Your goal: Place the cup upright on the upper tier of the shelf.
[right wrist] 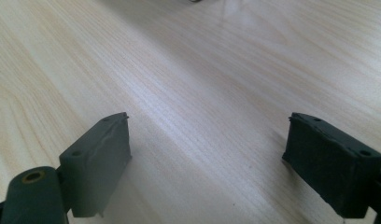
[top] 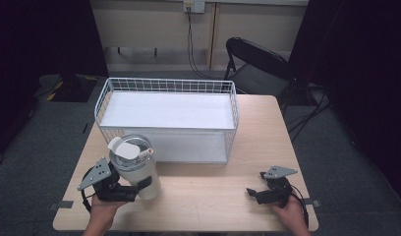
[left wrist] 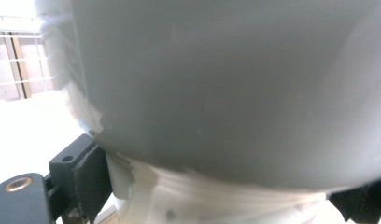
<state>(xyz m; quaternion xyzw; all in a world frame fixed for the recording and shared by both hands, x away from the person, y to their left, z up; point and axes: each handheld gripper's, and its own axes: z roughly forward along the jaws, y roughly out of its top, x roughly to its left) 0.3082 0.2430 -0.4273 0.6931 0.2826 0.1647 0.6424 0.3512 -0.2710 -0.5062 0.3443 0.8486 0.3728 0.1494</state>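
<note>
- The left gripper [top: 132,189] has its jaws closed around the lower body of a tall white insulated tumbler with a clear lid [top: 134,164], just before a white wire basket [top: 166,118].
- The right gripper [top: 255,184] rests on the pale wooden tabletop [top: 213,191], jaws spread wide, holding nothing.

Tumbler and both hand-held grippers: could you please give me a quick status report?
Left hand-held gripper shut on white tumbler, upright at table's front left. Right hand-held gripper open, nothing between its jaws, low over table. White wire basket directly behind tumbler.
</note>
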